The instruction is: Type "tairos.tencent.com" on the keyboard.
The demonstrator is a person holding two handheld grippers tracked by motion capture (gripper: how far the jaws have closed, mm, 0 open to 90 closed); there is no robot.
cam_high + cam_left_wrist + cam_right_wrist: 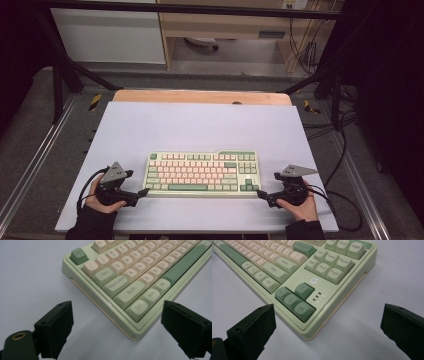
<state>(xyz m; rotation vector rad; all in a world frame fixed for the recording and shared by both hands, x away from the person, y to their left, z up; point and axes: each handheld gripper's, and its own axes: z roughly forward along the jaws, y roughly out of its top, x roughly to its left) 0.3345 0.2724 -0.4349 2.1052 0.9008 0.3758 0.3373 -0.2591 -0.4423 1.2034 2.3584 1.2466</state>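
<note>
The keyboard point(201, 173) looks stiff and fairly heavy; the left gripper point(141, 192) and right gripper point(260, 192), both wide open and empty, could each clamp a near corner.

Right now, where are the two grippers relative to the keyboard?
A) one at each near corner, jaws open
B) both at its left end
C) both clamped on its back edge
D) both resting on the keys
A: the left gripper and right gripper sit at the keyboard's near corners, jaws spread, nothing held.
</note>
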